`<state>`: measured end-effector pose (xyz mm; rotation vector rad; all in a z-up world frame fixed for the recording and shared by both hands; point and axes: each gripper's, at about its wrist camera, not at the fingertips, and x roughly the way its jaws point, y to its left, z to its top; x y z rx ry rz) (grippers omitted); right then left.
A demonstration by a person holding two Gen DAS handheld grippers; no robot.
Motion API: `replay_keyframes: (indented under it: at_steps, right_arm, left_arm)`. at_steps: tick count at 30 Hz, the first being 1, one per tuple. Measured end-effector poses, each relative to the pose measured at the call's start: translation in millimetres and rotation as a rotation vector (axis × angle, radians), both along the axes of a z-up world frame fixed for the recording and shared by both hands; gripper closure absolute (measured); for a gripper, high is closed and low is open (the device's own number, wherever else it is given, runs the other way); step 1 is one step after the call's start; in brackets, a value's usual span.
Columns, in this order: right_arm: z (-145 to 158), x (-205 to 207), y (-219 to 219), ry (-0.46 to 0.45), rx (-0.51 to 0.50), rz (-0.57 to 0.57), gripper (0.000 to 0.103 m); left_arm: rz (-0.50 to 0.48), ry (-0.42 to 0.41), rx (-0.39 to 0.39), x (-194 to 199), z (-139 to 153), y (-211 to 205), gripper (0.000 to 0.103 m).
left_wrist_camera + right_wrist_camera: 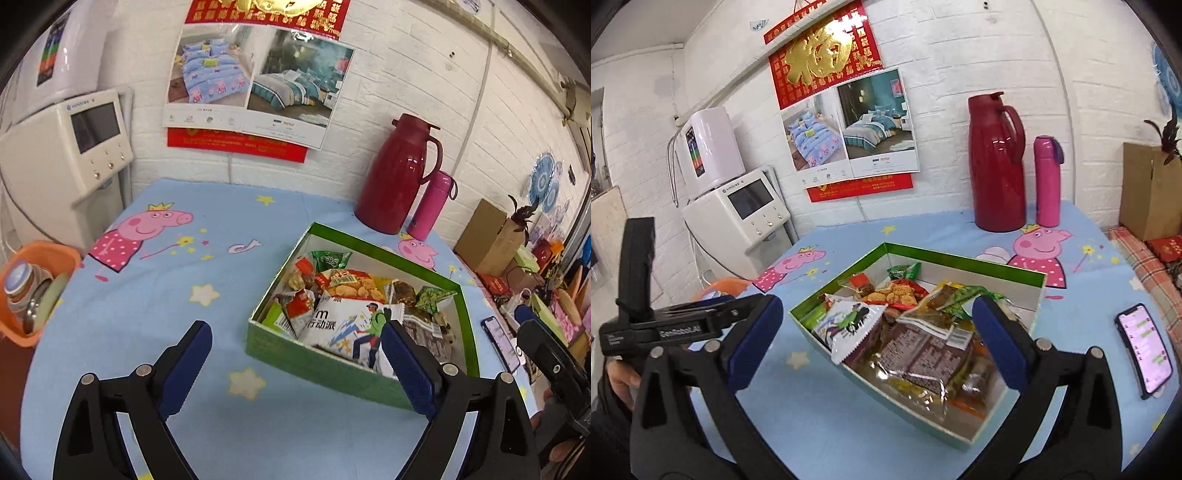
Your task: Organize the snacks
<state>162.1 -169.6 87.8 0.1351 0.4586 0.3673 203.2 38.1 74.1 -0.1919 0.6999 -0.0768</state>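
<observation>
- Presently the left gripper [297, 363], black-framed with blue pads, hangs above the blue cartoon-print tablecloth [207, 266] with its jaws spread wide and nothing between them; its right-hand finger overlaps the near edge of the box in the left wrist view.
- Over the box, the right gripper [877, 338] likewise stands wide apart and empty, framing the near half of the snack pile.
- Near the middle of the table sits the shallow green cardboard box [332, 363] with a white inside, open on top and holding all the snacks visible.
- Inside it, a white pouch with a green-jacketed cartoon figure [343, 325] lies toward the near corner, partly on top of other packets.
- Behind that pouch lies an orange-and-red packet printed with fried pieces [351, 284], and a small green packet [330, 260] rests at the far end.
- A clear bag of brown printed wrappers [923, 350] fills the near right part of the box, just beside the white pouch.
- At the back of the table, a tall dark-red plastic thermos jug [397, 173] stands upright by the white brick wall, with a slim pink flask [430, 205] just beside it.
- A smartphone with a lit screen [1145, 347] lies flat on the cloth, apart from the box toward the table's right edge.
- Off the table's left side, an orange plastic basin [22, 291] holds stacked dishes.
- In the right wrist view, a hand [622, 373] holds the left gripper's handle.
</observation>
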Motion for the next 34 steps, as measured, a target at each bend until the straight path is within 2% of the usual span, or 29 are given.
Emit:
replay_keyframes:
  at_steps: [2,7,11,20,34]
  right_arm:
    - [-2.5,-19.7,0.4,0.018,-0.060,-0.033,0.001]
    - [-24.2,-69.6,-0.8,0.043,-0.177,-0.081,0.001]
    - [-41.6,-92.8,-8.7,0.075,-0.211,-0.099,0.001]
    - [-77.6,-107.4,-23.9,0.147,-0.235,-0.175,0.001]
    - [-85.3,-113.3,-23.2,0.152,-0.225,-0.180,0.001]
  left_arm:
    - [0.033,0.004,0.034,-24.7,4.1,-4.7,0.002]
    - [0.108,-0.030,0.046,-81.9,-3.9,-14.5,0.000]
    - [0.119,0.027,0.048,-105.5,-29.1,-23.3,0.000]
    - [0.155,0.115,0.120,-123.6,-65.3,-37.6,0.000]
    - [0.122,0.099,0.146,-131.8,-60.5,-48.5,0.000]
